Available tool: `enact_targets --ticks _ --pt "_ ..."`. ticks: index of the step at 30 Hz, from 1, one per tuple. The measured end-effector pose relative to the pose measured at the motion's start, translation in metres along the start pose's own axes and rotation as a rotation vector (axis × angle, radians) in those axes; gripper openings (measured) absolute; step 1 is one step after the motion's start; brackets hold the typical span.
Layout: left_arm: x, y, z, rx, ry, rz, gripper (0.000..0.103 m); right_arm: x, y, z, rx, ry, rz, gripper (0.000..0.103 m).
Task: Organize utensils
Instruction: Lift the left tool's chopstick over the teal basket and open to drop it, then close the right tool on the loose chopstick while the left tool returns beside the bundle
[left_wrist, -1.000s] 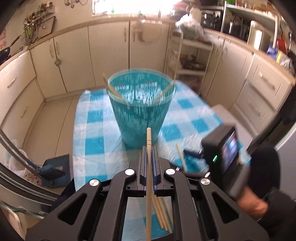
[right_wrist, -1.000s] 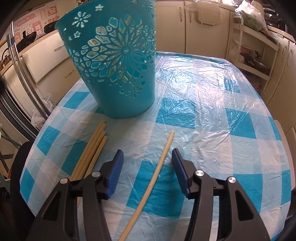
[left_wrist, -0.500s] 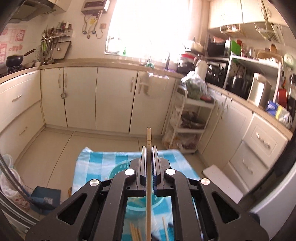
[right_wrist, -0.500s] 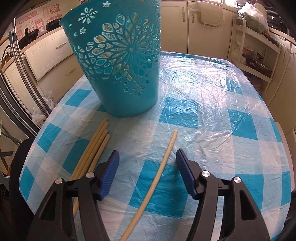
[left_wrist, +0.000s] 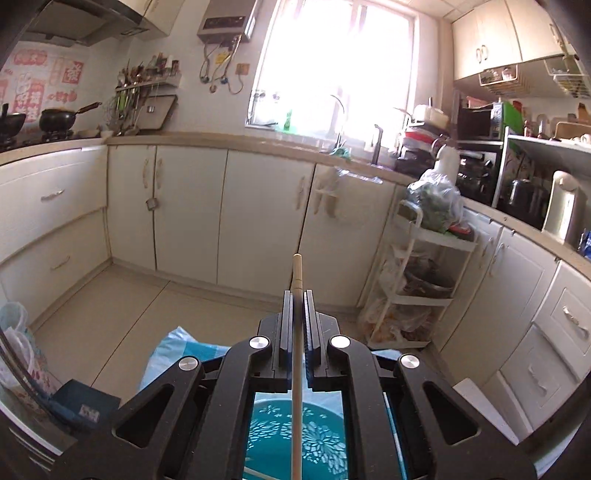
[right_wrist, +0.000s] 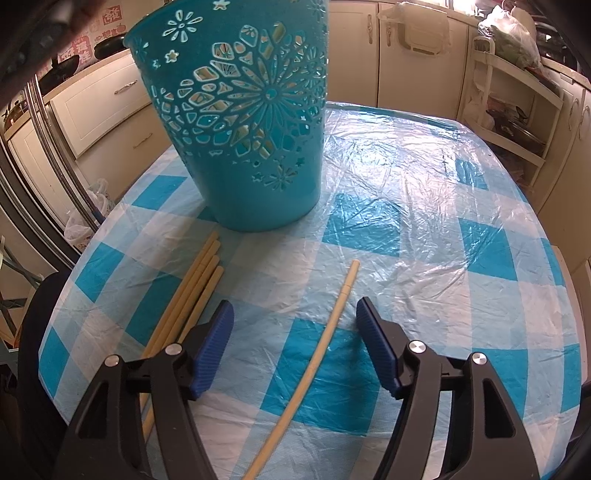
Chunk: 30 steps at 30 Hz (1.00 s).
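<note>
My left gripper (left_wrist: 297, 295) is shut on a pale wooden chopstick (left_wrist: 296, 369) and holds it high, upright over the teal cut-out holder (left_wrist: 295, 439) seen below between the arms. In the right wrist view the same teal holder (right_wrist: 240, 122) stands on the blue checked tablecloth (right_wrist: 424, 229). My right gripper (right_wrist: 294, 312) is open and empty, low over the table, with a single chopstick (right_wrist: 317, 354) lying between its jaws. A bundle of several chopsticks (right_wrist: 188, 299) lies to the left of it, by the left fingertip.
Cream kitchen cabinets (left_wrist: 258, 218) ring the room. A white shelf cart (left_wrist: 417, 280) stands beyond the table. A dark chair (right_wrist: 33, 332) sits at the table's left edge. A bright window (left_wrist: 336, 62) is ahead.
My left gripper has risen and tilted up with its chopstick, so the holder now lies below it. My right gripper has edged forward a little along the single chopstick.
</note>
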<state>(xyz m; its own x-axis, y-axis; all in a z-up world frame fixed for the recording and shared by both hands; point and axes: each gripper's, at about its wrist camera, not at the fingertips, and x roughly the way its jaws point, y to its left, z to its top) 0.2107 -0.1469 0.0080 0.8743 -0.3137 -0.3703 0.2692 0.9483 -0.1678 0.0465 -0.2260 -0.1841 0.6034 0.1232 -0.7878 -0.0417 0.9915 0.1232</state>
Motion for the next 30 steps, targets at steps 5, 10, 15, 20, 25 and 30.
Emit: enact_targets --ticks 5,10,15,20,25,30 --pt "0.011 0.003 -0.020 0.031 0.036 0.029 0.005 0.001 0.002 0.001 -0.008 0.003 -0.002 0.068" --pt "0.011 0.005 -0.033 0.072 0.068 0.033 0.006 0.001 0.003 0.000 -0.008 0.003 -0.003 0.069" --pt "-0.005 0.015 -0.038 0.081 0.075 0.036 0.033 0.002 0.003 0.001 -0.007 0.003 -0.002 0.069" --pt "-0.056 0.030 -0.044 0.128 0.007 0.052 0.073 0.001 0.002 0.001 -0.004 0.002 0.002 0.070" --pt "-0.108 0.068 -0.067 0.133 -0.017 0.104 0.092 0.001 0.001 0.001 -0.001 0.002 0.007 0.071" --pt "-0.118 0.112 -0.122 0.110 0.114 0.148 0.095 0.000 0.000 0.000 0.003 0.001 0.009 0.072"
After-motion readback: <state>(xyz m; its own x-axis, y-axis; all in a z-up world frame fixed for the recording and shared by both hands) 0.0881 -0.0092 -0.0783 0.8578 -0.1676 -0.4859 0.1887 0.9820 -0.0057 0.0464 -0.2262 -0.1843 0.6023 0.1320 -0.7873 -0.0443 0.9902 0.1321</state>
